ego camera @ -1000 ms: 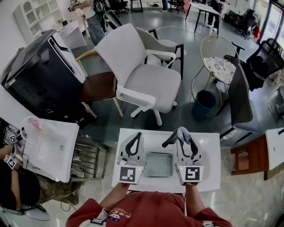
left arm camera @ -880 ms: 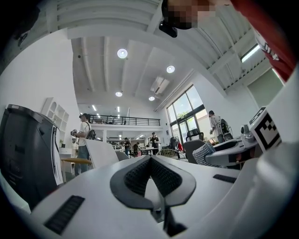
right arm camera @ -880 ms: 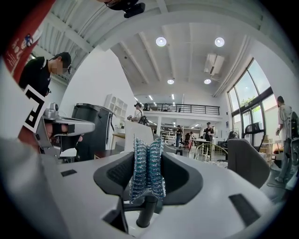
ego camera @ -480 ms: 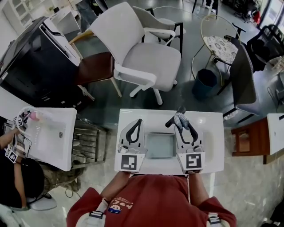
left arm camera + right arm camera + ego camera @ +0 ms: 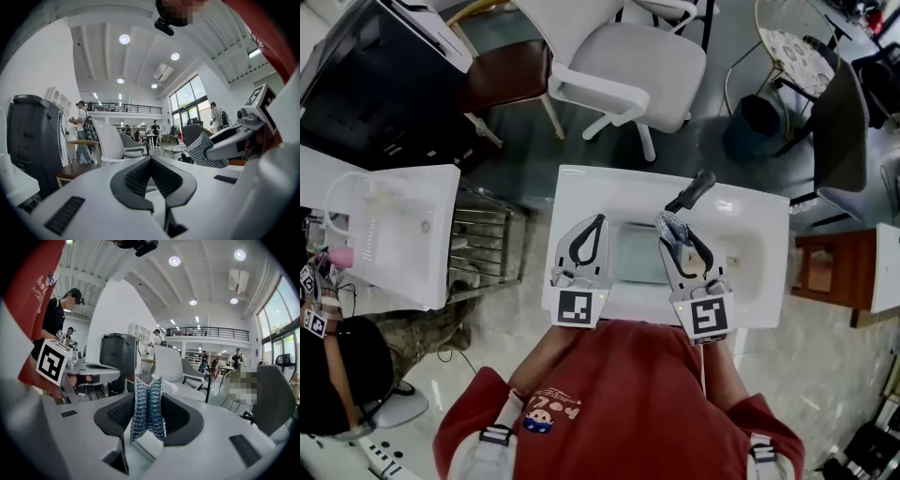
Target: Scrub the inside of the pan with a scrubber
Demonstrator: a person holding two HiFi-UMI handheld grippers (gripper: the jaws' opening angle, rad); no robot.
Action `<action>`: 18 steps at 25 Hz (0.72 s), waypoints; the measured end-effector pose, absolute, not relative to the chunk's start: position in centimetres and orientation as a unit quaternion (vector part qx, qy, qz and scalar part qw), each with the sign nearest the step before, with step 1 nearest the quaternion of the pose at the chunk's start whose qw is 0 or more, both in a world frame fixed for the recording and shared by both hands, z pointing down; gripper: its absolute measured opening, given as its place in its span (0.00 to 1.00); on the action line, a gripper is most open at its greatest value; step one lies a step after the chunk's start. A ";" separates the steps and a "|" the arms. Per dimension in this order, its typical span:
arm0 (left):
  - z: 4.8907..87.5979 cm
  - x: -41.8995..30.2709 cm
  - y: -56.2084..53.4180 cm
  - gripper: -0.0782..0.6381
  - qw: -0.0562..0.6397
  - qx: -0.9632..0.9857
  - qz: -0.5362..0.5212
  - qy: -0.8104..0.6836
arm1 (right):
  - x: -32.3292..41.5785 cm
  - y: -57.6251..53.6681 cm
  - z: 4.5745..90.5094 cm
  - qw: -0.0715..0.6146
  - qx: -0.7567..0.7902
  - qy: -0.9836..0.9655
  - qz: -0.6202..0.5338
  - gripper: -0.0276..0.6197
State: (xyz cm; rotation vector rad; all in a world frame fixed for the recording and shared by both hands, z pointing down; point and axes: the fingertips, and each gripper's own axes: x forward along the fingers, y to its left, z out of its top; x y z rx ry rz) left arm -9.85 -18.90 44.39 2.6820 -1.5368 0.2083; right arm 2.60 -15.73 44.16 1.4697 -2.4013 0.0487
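Two grippers flank the pan (image 5: 636, 258) on the table (image 5: 581, 192): left gripper (image 5: 598, 221) pressed together, empty; right gripper (image 5: 668, 223) pinching the scrubber (image 5: 148, 413). Risk: unheld, the pan may slide once scrubbed.

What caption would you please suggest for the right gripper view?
Right gripper clamped on a silvery mesh scrubber, white chair beyond.

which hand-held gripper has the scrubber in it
The right hand-held gripper: its jaws are shut on the silvery mesh scrubber. The left hand-held gripper has its jaws together with nothing between them.
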 end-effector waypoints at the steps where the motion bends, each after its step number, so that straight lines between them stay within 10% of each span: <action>1: 44.9 -10.0 -18.7 0.12 0.025 0.865 0.071 -0.496 | 2.1 -15.5 45.0 0.176 0.501 -0.847 0.023 0.32; 18: 48.5 -11.6 -17.2 0.12 0.049 0.856 0.091 -0.507 | -2.7 -11.6 63.7 0.427 0.260 -0.862 0.089 0.32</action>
